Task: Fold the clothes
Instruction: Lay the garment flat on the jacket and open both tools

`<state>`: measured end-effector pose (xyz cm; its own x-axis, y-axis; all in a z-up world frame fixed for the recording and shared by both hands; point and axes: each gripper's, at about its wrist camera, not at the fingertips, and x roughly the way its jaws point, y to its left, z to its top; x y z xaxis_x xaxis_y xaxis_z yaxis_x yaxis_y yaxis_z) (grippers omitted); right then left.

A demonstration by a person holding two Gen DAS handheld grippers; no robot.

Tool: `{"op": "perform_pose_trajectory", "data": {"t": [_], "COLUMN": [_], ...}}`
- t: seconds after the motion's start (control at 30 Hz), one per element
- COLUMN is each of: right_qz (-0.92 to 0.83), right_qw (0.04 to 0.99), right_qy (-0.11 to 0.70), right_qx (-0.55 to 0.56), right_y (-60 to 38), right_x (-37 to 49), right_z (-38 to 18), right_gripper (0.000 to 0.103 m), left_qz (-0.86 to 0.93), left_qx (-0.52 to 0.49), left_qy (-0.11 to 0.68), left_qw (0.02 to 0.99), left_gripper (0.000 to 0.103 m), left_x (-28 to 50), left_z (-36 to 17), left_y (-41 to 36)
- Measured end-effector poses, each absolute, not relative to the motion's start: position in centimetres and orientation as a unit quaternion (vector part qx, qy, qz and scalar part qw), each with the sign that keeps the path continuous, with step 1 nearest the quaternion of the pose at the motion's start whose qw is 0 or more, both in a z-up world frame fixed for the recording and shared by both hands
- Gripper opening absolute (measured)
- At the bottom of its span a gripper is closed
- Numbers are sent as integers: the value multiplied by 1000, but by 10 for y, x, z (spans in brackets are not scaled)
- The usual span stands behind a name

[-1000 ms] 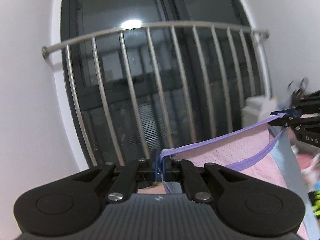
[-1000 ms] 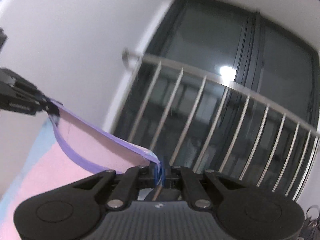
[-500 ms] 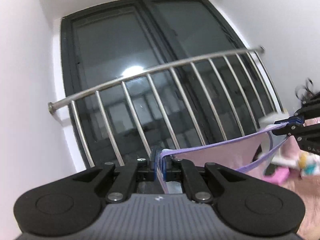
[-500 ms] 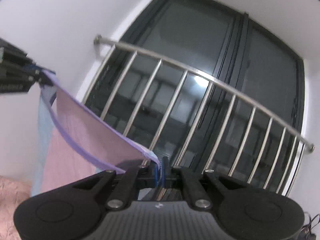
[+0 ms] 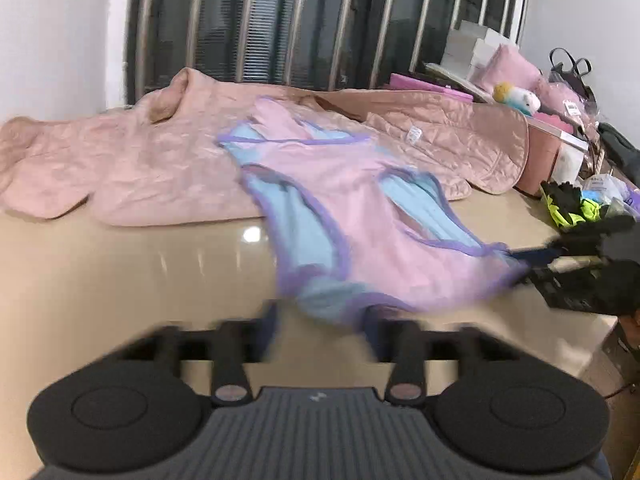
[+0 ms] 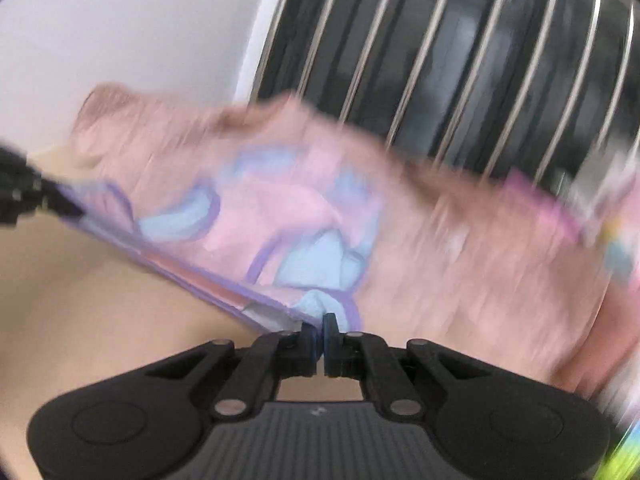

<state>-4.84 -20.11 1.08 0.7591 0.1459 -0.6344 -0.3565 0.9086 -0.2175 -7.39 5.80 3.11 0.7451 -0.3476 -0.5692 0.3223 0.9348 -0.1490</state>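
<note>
A pink and light-blue sleeveless garment [image 5: 352,216] with purple trim lies spread on the beige table [image 5: 120,280], its far part resting on a quilted coat. My left gripper [image 5: 322,320] is low over the table at the garment's near hem; its jaws are opening and stand wide apart, and the hem lies loose between the blurred fingers [image 5: 270,322]. My right gripper [image 6: 320,326] still pinches the garment's other corner [image 6: 316,308] at its tips, its jaws just starting to open. It shows at the right of the left wrist view as the right gripper [image 5: 524,264]. The left gripper [image 6: 64,208] shows at the left edge of the right wrist view.
A pale pink quilted coat [image 5: 140,160] covers the table's far side below a barred window [image 5: 320,20]. Boxes, pink cushions [image 5: 512,68], a plush toy [image 5: 516,98] and neon-green gloves [image 5: 568,204] crowd the right end. The table's edge [image 5: 600,328] runs close at the lower right.
Both grippers have dropped from window height to the table, laying the stretched garment down. The left jaws, shut on the hem before, now stand wide apart.
</note>
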Motion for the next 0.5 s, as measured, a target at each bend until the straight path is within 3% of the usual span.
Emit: {"op": "perform_pose_trajectory", "data": {"t": [0.1, 0.17, 0.3, 0.43, 0.5], "right_qz": [164, 180, 208, 119, 101], "right_qw": [913, 919, 934, 946, 938], "right_qy": [333, 316, 279, 283, 310], "right_qx": [-168, -154, -75, -101, -119], "right_y": [-210, -220, -238, -227, -221], "right_x": [-85, -103, -86, -8, 31], "right_z": [7, 21, 53, 44, 29], "right_gripper": [37, 45, 53, 51, 34], "left_qz": [-187, -185, -161, -95, -68], "left_qx": [-66, -90, -35, 38, 29], "left_qy": [292, 289, 299, 329, 340], "left_qw": [936, 935, 940, 939, 938], "left_gripper": [60, 60, 60, 55, 50], "left_x": [-84, -64, 6, 67, 80], "left_z": [51, 65, 64, 31, 17], "left_y": [89, 96, 61, 23, 23]}}
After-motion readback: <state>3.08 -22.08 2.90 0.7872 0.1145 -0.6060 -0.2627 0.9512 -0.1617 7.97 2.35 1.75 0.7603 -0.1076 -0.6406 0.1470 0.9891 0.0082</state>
